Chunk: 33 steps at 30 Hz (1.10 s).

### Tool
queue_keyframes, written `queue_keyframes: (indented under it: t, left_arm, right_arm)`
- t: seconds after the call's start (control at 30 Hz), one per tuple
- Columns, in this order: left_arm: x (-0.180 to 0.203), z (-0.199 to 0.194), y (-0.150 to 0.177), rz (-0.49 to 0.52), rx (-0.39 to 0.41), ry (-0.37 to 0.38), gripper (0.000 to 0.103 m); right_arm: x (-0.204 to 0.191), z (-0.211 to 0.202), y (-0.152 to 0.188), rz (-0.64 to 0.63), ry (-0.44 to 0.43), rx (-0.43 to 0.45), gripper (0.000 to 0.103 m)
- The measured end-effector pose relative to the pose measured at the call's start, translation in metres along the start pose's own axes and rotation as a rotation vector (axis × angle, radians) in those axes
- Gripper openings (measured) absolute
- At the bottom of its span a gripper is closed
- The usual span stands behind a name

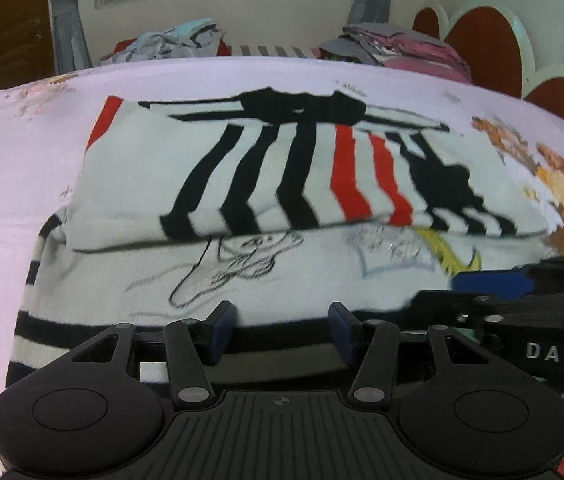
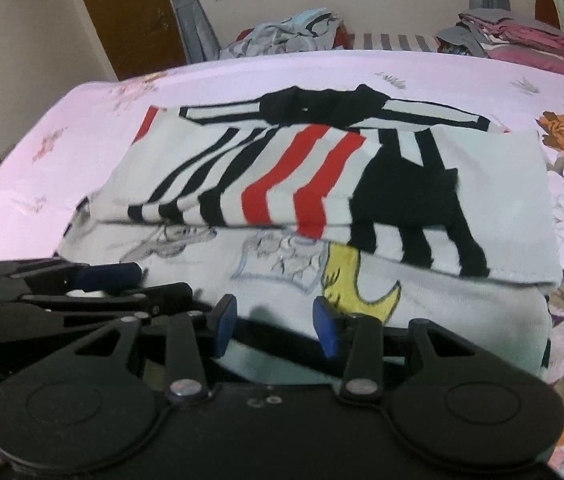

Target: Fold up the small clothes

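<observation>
A small white shirt with black and red stripes (image 1: 282, 172) lies on the pink bedsheet (image 1: 10, 168), its upper part folded down over the cartoon-printed front (image 1: 242, 268). It also shows in the right wrist view (image 2: 302, 176). My left gripper (image 1: 280, 332) is open over the shirt's near striped hem, nothing between its blue pads. My right gripper (image 2: 276, 324) is open over the near edge beside the yellow print (image 2: 346, 284). The right gripper shows at the right of the left wrist view (image 1: 522, 312); the left gripper shows at the left of the right wrist view (image 2: 62, 292).
A pile of unfolded clothes (image 1: 170, 40) lies at the far left of the bed, and a stack of pink and grey clothes (image 1: 402, 46) at the far right. A scalloped red headboard (image 1: 482, 44) stands on the right. A window and curtains are behind.
</observation>
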State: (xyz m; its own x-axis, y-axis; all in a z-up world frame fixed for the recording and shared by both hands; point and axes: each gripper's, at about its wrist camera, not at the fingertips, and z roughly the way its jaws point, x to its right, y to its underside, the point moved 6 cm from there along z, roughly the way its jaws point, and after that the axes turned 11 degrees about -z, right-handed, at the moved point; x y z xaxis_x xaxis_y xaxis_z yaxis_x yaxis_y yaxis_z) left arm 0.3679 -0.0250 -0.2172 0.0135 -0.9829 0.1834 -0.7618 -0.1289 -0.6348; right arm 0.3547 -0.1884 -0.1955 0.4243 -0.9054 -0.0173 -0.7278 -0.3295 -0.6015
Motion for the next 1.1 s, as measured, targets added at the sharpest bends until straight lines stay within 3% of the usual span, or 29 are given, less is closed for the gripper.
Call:
queue_keyframes:
  t: [0.13, 0.4, 0.57, 0.7, 1.1]
  left_arm:
    - [-0.016, -0.009, 0.011, 0.052, 0.011, 0.018, 0.053]
    - [-0.082, -0.053, 0.049, 0.058, 0.006, 0.022, 0.053]
    - [-0.089, -0.085, 0.071, 0.064, -0.012, 0.065, 0.053]
    - [-0.095, -0.098, 0.095, 0.080, -0.024, 0.066, 0.054]
    - [-0.137, -0.145, 0.123, 0.004, -0.013, 0.072, 0.054]
  right_arm:
    - [0.004, -0.005, 0.025, -0.062, 0.112, -0.033, 0.042]
    - [0.015, -0.055, 0.080, 0.006, 0.270, -0.079, 0.044]
    - [-0.022, -0.078, 0.084, 0.071, 0.197, -0.020, 0.045]
    - [-0.053, -0.075, 0.098, 0.001, 0.219, -0.069, 0.046]
    - [-0.036, -0.130, 0.165, 0.122, 0.346, -0.108, 0.052]
